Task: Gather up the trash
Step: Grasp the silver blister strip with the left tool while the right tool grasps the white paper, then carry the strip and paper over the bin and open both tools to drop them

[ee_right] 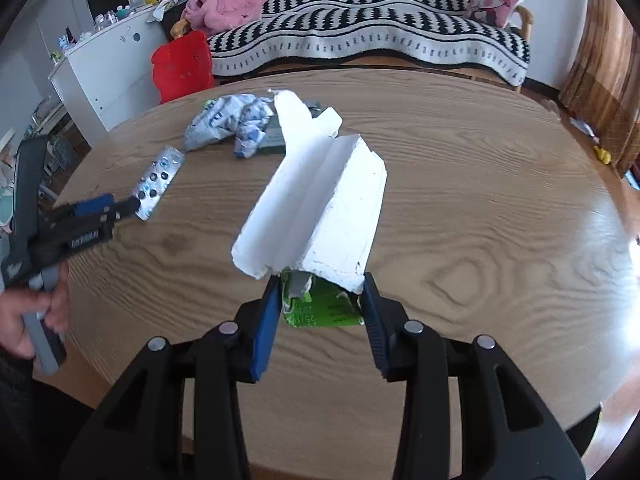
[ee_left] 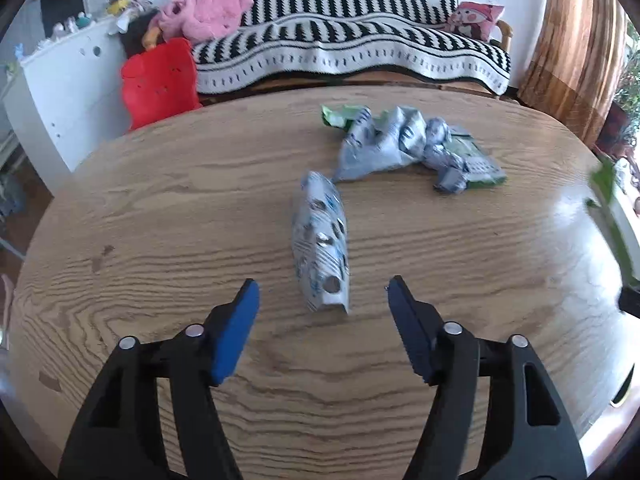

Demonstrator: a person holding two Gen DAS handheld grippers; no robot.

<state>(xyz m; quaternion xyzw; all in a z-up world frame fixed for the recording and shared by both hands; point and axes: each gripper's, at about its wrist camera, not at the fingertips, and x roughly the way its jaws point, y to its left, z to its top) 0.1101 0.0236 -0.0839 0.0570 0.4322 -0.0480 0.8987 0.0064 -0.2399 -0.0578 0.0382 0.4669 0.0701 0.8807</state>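
Wooden desk (ee_left: 160, 208) lay beneath both jaws, right gripper (ee_right: 320, 300) had its jaws clamped on a torn white-and-green carton (ee_right: 320, 200), left gripper (ee_left: 322, 300) jaws stood wide and empty, foil blister pack (ee_left: 320, 236) lying just ahead between them.

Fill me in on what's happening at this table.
A person is clearing trash off a wooden table. The right hand-held gripper is clamped on a flattened white carton. The left hand-held gripper is open around an empty blister pack. Crumpled wrappers lie beyond.
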